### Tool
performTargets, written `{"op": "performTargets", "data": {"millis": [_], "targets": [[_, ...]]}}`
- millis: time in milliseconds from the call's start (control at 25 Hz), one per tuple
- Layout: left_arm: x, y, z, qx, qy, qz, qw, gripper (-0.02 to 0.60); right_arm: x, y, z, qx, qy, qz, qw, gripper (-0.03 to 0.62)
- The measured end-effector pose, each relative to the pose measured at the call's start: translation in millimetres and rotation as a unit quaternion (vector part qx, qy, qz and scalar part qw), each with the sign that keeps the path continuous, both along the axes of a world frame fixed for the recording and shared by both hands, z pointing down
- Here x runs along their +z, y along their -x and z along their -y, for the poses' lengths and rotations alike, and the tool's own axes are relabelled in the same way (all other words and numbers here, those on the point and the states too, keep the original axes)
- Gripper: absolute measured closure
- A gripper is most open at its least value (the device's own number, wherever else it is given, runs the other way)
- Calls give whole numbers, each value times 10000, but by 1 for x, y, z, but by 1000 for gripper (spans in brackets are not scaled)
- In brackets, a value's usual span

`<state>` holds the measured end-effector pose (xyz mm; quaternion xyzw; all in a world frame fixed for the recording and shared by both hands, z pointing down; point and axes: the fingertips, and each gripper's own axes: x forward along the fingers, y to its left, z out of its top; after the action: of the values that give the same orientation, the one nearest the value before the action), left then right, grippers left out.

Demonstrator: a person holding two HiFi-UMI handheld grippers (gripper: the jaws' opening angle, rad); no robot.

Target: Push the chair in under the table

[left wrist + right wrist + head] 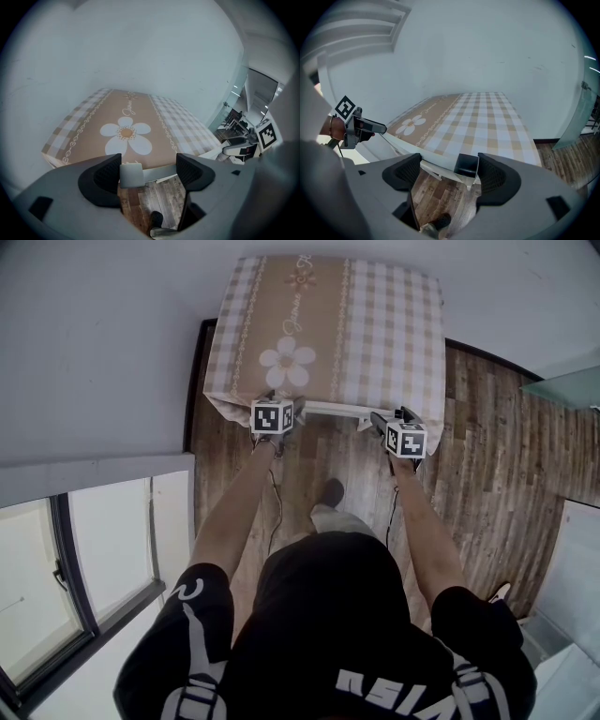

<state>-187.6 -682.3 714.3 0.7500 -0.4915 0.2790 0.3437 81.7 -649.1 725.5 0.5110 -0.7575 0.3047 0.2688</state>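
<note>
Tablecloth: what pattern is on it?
The tablecloth has beige and white checks, with a tan middle band bearing a white flower; clearest in the head view.

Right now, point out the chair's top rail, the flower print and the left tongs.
chair's top rail [333,410]: head view, middle of the white bar.
flower print [287,363]: head view, its centre.
left tongs [148,163]: left gripper view, midway between the tips.
</note>
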Motion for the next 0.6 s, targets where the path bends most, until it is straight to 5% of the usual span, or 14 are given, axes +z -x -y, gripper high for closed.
{"op": "performTargets", "data": {"millis": [600], "targets": [[1, -2, 5, 153, -130, -90, 9998, 222, -1, -1, 4, -7, 27, -32, 10000, 195]]}}
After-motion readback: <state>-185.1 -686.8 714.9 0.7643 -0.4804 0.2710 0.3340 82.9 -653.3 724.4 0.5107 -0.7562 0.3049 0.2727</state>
